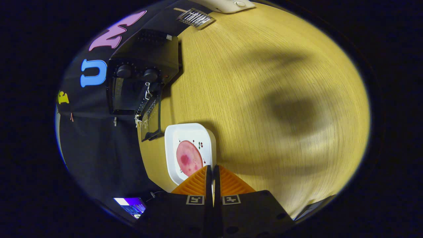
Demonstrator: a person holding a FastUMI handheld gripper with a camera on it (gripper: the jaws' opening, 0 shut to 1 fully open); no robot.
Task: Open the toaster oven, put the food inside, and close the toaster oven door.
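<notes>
Fingers of the gripper (212, 172) sit pressed together at the white plate's (172, 138) rim, where the food (189, 158) lies. Beyond, the toaster oven (142, 76) stands with its door (152, 119) open; loading and closing remain.

Black toaster oven (142, 71) stands door ajar; pink round food slice (189, 158) lies flat on white plate (172, 138) nearby.
</notes>
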